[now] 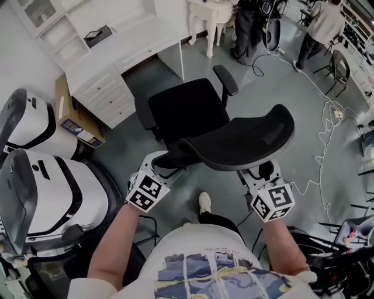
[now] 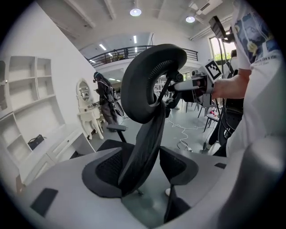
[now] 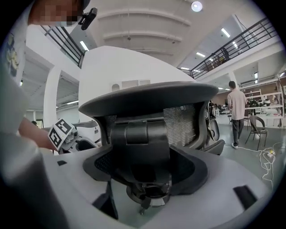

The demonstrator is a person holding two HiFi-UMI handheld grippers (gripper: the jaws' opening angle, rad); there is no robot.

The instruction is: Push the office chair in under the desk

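Note:
A black mesh office chair stands on the grey floor, its seat (image 1: pixel 187 111) turned toward the white desk (image 1: pixel 137 49) at upper left. Its backrest (image 1: pixel 245 140) is nearest me. My left gripper (image 1: pixel 159 163) is at the backrest's left edge. In the left gripper view that edge (image 2: pixel 143 147) runs between the wide-apart jaws of the left gripper (image 2: pixel 143 179), with a gap on one side. My right gripper (image 1: pixel 261 173) is at the backrest's right underside. In the right gripper view the back's black support bracket (image 3: pixel 140 147) sits between the spread jaws of the right gripper (image 3: pixel 145 181).
Two white-and-grey machines (image 1: pixel 35 175) stand close on the left, with a cardboard box (image 1: pixel 73 114) beside the desk drawers. White cables (image 1: pixel 324 134) trail over the floor at right. People (image 1: pixel 318 29) stand at the far back near a small white table (image 1: pixel 207 14).

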